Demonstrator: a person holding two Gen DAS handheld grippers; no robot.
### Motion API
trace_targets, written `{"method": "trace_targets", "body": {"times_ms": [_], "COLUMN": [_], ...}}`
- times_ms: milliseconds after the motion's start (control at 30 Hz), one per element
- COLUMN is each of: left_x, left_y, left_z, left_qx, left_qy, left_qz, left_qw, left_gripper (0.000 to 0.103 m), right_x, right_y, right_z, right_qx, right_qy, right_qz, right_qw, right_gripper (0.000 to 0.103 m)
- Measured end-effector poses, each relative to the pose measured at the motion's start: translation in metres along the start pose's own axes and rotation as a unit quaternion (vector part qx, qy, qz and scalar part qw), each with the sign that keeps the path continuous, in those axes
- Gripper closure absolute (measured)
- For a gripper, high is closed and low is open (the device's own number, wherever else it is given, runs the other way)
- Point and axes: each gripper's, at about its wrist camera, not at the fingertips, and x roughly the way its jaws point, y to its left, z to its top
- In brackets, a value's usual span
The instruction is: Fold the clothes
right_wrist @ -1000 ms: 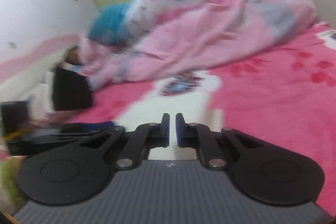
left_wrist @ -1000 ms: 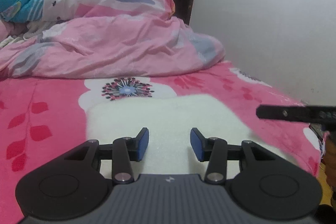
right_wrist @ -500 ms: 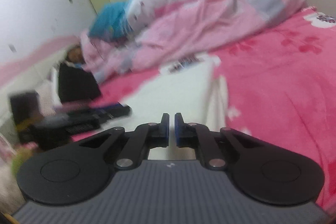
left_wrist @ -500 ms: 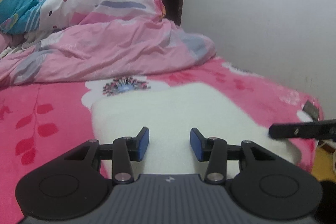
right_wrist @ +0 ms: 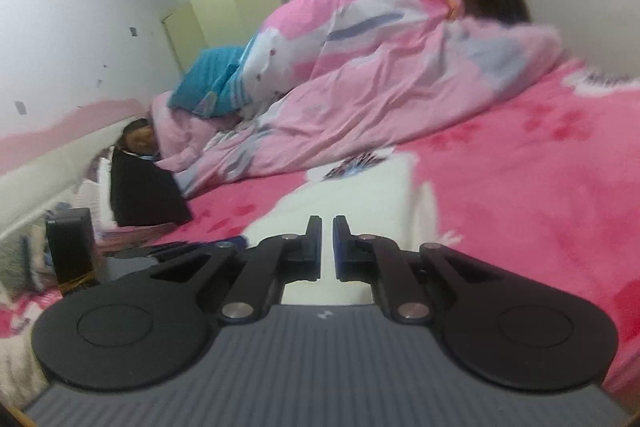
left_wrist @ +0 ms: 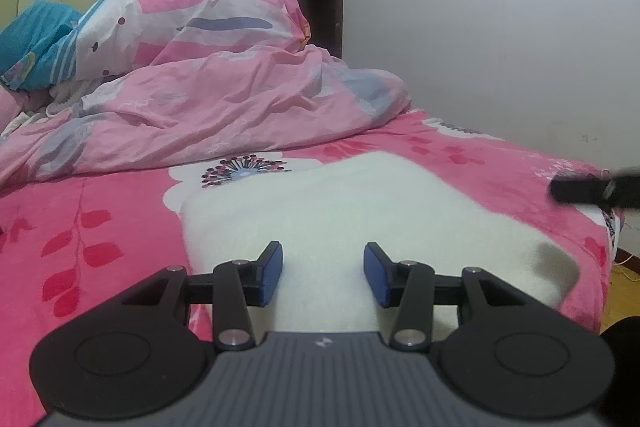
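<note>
no readable text anywhere, no labels or brand names, no numbers, just a tiny unreadable mark on each gripper body

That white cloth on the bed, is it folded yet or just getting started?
Partly done, it seems: the white cloth lies flat on the pink bedsheet as a tidy block, possibly already folded once. In hand: nothing. The left tool hovers open over it; the right tool is nearly closed and empty. Further folds likely remain.

both wrist views low over bed (left_wrist: 100, 227), facing quilt (left_wrist: 224, 107), close
</note>
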Motion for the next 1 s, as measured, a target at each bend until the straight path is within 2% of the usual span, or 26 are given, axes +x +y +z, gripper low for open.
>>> {"method": "trace_targets", "body": {"times_ms": [67, 167, 267, 433, 600, 667, 767, 867, 1000], "left_x": [-0.001, -0.001, -0.001, 0.000, 0.000, 0.000, 0.001, 0.001, 0.001], "left_y": [0.001, 0.001, 0.002, 0.002, 0.002, 0.002, 0.002, 0.003, 0.004], "left_z": [0.000, -0.001, 0.000, 0.002, 0.004, 0.004, 0.005, 0.004, 0.004], "left_qx": [0.000, 0.006, 0.007, 0.006, 0.006, 0.007, 0.011, 0.011, 0.007], "left_qy": [0.001, 0.001, 0.002, 0.006, 0.010, 0.012, 0.013, 0.013, 0.013], "left_qz": [-0.004, -0.007, -0.008, -0.006, -0.005, -0.008, -0.011, -0.013, -0.014], "left_qw": [1.0000, 1.0000, 0.9999, 0.9999, 0.9999, 0.9999, 0.9998, 0.9998, 0.9998], "left_gripper": [0.055, 0.054, 0.053, 0.052, 0.051, 0.050, 0.049, 0.049, 0.049], "right_x": [0.014, 0.008, 0.001, -0.010, 0.029, 0.041, 0.040, 0.029, 0.020], "right_y": [-0.015, -0.011, -0.005, 0.004, 0.011, 0.011, 0.011, 0.017, 0.027], "right_z": [-0.012, -0.009, -0.007, -0.002, -0.012, -0.024, -0.039, -0.040, -0.034], "right_qx": [0.029, 0.038, 0.045, 0.058, 0.061, 0.050, 0.038, 0.018, 0.010], "right_qy": [0.033, 0.018, 0.000, -0.030, -0.006, 0.020, 0.037, 0.050, 0.040], "right_qz": [-0.027, -0.009, 0.011, 0.045, 0.055, 0.030, 0.019, 0.008, 0.025], "right_qw": [0.999, 0.999, 0.999, 0.997, 0.997, 0.998, 0.998, 0.999, 0.999], "right_gripper": [0.103, 0.103, 0.097, 0.097, 0.097, 0.099, 0.100, 0.100, 0.097]}}
